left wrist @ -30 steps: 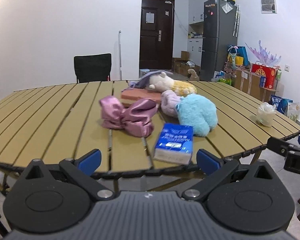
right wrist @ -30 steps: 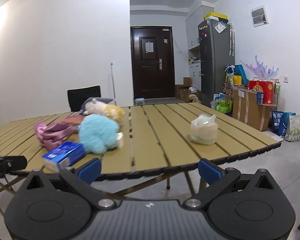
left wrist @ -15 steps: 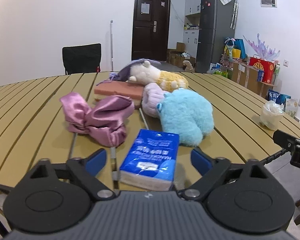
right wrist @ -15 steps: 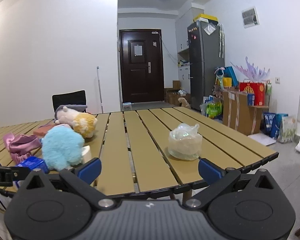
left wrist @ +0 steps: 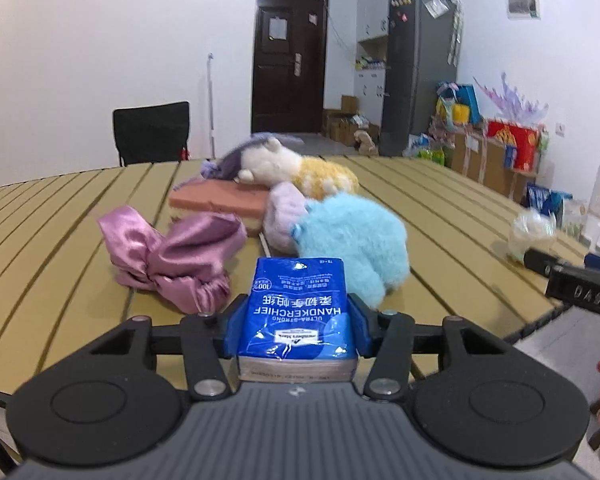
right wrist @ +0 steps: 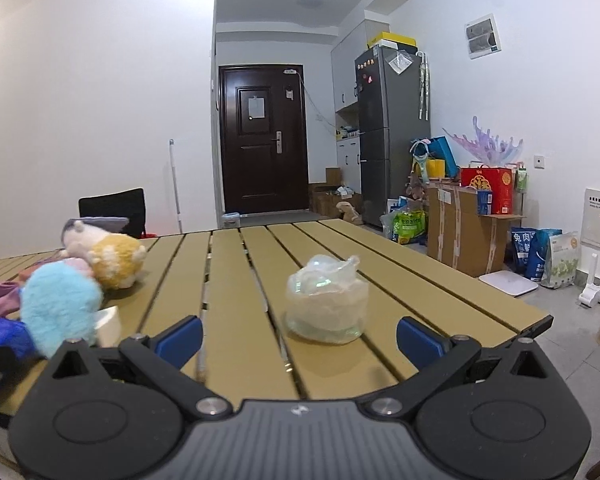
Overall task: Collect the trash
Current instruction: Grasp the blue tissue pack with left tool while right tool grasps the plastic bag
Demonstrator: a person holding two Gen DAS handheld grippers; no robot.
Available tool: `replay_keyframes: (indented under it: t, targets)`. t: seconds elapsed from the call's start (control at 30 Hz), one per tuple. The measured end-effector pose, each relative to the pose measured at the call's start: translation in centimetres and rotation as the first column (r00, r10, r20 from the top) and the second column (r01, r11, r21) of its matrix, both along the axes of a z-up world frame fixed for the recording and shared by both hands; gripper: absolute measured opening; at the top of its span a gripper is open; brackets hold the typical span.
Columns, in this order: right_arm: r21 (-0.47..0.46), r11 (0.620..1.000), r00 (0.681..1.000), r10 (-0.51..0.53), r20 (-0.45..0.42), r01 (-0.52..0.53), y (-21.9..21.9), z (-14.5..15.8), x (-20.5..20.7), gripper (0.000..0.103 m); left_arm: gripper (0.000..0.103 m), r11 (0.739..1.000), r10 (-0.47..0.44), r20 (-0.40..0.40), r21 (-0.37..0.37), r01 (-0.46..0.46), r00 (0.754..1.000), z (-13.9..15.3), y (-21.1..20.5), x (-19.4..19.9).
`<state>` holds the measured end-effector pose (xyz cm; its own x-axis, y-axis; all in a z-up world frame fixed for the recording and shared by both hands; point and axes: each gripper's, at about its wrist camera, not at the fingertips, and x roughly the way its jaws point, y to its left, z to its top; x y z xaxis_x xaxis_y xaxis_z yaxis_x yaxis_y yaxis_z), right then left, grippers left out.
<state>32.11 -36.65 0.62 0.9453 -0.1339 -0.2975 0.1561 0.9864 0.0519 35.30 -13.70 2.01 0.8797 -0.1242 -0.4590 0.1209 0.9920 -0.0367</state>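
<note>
Left wrist view. The left gripper [left wrist: 298, 322] was seen closed on the blue tissue pack [left wrist: 298, 312], its blue pads pressed against the pack's two long sides at the near edge of the slatted table [left wrist: 60, 240]. The jaws had just been closing, with the pack between them. A pink satin bow [left wrist: 172, 256] lay at 10 o'clock of the pack, a blue plush toy [left wrist: 352, 240] at 1 o'clock, just beside it. For a clean lift, the pack would best be raised straight up, so that the plush is not dragged along. A second earlier the jaws had stood wide apart, short of the pack.

Right wrist view. The right gripper [right wrist: 298, 334] was seen wide open and empty, its jaws framing the crumpled clear plastic bag [right wrist: 326, 300], which sat on the table at 12 o'clock, not yet between the pads. The approach would best be carried forward until the pads flank the bag's bulk before closing. A second earlier the bag had appeared farther off and toward 1 o'clock.
</note>
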Motion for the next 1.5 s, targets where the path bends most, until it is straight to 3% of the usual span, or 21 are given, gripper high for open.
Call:
replay_keyframes:
  t: [0.2,0.47,0.57,0.7,0.9,1.13,1.3,1.5]
  targets:
    - [-0.056,0.998,0.999,0.021,-0.024,-0.023,-1.0,-0.4,3.1,0.103,0.052,0.997,0.071,0.037,-0.026,-0.070,0.997,1.4,1.7,0.4]
    - [-0.042,0.998,0.997,0.036,-0.071,-0.039,-2.4,-1.6,7.4,0.100,0.052,0.989,0.139,0.041,-0.052,-0.137,0.989,1.7,3.2,1.0]
    - [-0.004,0.999,0.998,0.031,-0.063,-0.031,-3.0,-1.9,8.3,0.090,0.052,0.987,0.154,0.055,-0.054,-0.151,0.986,1.9,3.2,0.9]
    - [0.039,0.998,0.996,0.054,-0.064,-0.052,-3.0,-1.9,8.7,0.049,0.052,0.986,0.156,0.047,-0.062,-0.153,0.987,1.6,3.1,0.7]
    - [0.068,0.996,0.996,0.061,-0.065,-0.056,-2.6,-0.9,6.6,0.044,0.052,0.992,0.124,0.080,-0.028,-0.122,0.989,1.6,2.2,-0.2]
    - [0.051,0.993,0.991,0.113,-0.073,-0.110,0.0,1.4,2.6,0.043,0.052,0.987,0.147,0.094,-0.072,-0.140,0.985,3.2,2.6,-1.6]
    - [0.045,0.986,0.984,0.164,-0.072,-0.161,2.2,2.4,-1.5,0.042,0.052,0.989,0.133,0.067,-0.079,-0.127,0.989,3.9,3.0,-2.8]
    - [0.075,0.986,0.983,0.156,-0.096,-0.149,3.7,2.4,-5.6,0.042,0.052,0.992,0.106,0.037,-0.076,-0.103,0.994,4.3,3.5,-5.9]
